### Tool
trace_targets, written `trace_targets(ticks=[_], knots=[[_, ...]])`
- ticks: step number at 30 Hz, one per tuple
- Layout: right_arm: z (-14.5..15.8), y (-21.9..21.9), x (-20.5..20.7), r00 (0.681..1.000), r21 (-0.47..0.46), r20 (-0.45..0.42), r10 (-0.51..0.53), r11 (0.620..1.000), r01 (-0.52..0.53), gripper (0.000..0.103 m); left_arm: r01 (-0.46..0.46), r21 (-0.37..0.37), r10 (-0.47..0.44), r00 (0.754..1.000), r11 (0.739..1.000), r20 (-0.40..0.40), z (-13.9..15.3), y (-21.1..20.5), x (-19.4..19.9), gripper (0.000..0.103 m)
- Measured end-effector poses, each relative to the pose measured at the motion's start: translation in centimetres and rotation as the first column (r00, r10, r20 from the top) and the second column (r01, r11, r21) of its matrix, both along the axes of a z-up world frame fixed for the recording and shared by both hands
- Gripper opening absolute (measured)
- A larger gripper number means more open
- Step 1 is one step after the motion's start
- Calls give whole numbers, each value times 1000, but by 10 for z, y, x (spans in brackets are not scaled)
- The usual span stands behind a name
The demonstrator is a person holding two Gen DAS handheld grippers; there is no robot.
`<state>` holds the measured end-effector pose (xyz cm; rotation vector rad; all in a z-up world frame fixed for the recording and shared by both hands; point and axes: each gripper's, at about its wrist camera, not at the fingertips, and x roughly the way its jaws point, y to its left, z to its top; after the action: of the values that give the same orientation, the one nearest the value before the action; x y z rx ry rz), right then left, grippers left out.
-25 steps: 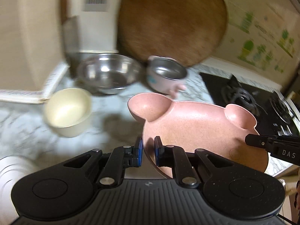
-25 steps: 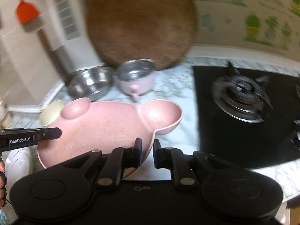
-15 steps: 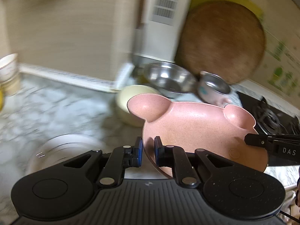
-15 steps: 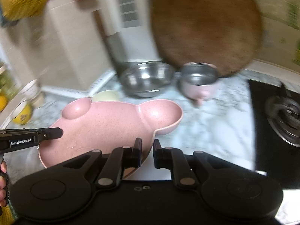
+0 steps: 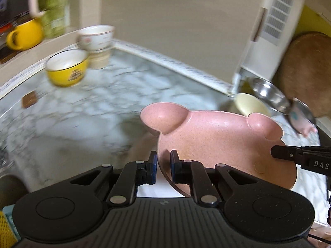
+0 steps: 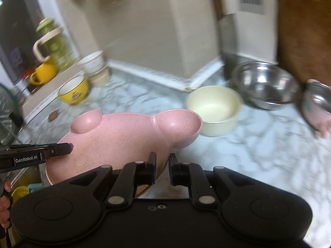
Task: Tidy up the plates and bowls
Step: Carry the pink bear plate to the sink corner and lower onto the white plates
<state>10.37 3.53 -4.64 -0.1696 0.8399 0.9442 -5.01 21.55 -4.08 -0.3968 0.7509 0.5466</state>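
Left wrist view: left claw (image 5: 163,165) clenched on near rim of the pink speckled bear-shaped plate w/ two ear cups (image 5: 217,136), held above the marble-pattern table (image 5: 99,107). Right claw's tip (image 5: 289,155) comes in from the right edge, clamped on the plate's far side. Only this view shows the round wooden board (image 5: 304,72) leaning on the wall. Yellow bowl w/ white inside (image 5: 66,68) and white patterned bowl (image 5: 96,37) sit back left, nothing in them as far as blur allows.

Right wrist view: right claw (image 6: 162,168) clenched on the same plate's (image 6: 124,136) rim; left claw (image 6: 62,147) grips it from the left. Plate cups hold nothing. Seen more fully here: cream round bowl (image 6: 214,107) just behind the plate's right ear, steel mixing bowl (image 6: 264,84) beyond it, both w/ nothing inside. Small pink steel-lined cup (image 6: 316,107) at right edge, blurred.
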Motion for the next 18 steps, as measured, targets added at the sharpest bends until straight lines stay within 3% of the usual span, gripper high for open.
trace_targets(ticks=[7,18], knots=[[-24,49,-3,996,-24,-9,94,995,-94,12,-71,13,71,997,997,-22,-18,23,-14,12],[-43,65,9,994,-44,-15,107,993,-107,11,-93,-22,92,995,995,-32,-40,35,-9,12]])
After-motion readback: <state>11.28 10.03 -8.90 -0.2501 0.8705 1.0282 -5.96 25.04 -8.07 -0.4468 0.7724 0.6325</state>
